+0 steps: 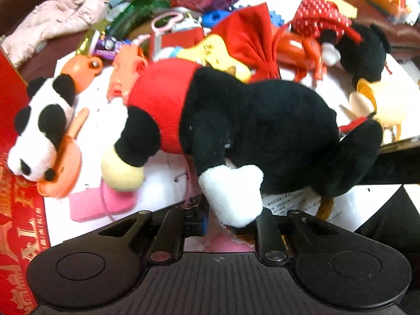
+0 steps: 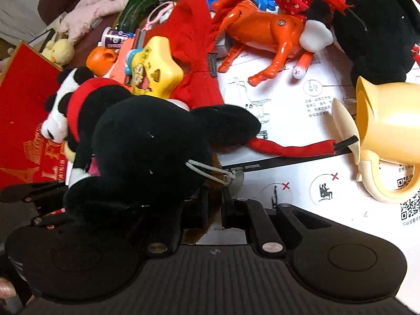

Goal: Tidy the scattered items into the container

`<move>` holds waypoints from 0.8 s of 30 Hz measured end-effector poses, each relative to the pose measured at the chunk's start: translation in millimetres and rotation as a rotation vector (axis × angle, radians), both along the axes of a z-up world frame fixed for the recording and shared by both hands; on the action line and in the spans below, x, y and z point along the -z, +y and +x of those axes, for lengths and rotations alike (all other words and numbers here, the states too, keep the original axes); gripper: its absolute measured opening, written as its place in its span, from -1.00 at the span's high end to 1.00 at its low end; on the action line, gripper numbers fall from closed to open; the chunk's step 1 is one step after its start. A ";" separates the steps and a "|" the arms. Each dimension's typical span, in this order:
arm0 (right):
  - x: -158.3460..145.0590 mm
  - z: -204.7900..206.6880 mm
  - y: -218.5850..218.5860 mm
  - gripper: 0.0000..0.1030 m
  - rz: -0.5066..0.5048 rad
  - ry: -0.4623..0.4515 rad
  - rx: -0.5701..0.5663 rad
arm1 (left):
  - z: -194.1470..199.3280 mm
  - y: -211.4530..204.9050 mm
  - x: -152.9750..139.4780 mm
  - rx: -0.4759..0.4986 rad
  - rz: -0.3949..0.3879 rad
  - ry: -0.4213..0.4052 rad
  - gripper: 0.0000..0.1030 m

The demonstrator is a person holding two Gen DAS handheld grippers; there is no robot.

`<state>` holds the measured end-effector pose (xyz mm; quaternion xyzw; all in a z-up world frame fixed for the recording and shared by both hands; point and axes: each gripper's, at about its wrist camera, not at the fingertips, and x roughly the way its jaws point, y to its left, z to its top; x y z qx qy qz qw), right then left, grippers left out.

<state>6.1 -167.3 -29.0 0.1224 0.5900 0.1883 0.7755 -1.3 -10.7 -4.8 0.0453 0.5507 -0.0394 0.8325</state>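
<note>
Left gripper (image 1: 223, 223) jaws clamp mouse plush (image 1: 249, 120) | right gripper (image 2: 212, 210) likewise

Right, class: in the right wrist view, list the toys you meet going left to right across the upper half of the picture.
Red box → panda → yellow star toy → orange horse → second black plush.

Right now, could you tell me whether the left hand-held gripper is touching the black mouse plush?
Touching: the left wrist view shows the left hand-held gripper shut on the black mouse plush's white paw.
</note>
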 end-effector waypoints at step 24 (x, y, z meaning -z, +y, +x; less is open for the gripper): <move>-76.7 0.8 -11.4 0.75 0.081 -0.191 0.044 | -8.0 -8.7 -55.7 0.033 -0.073 -0.140 0.61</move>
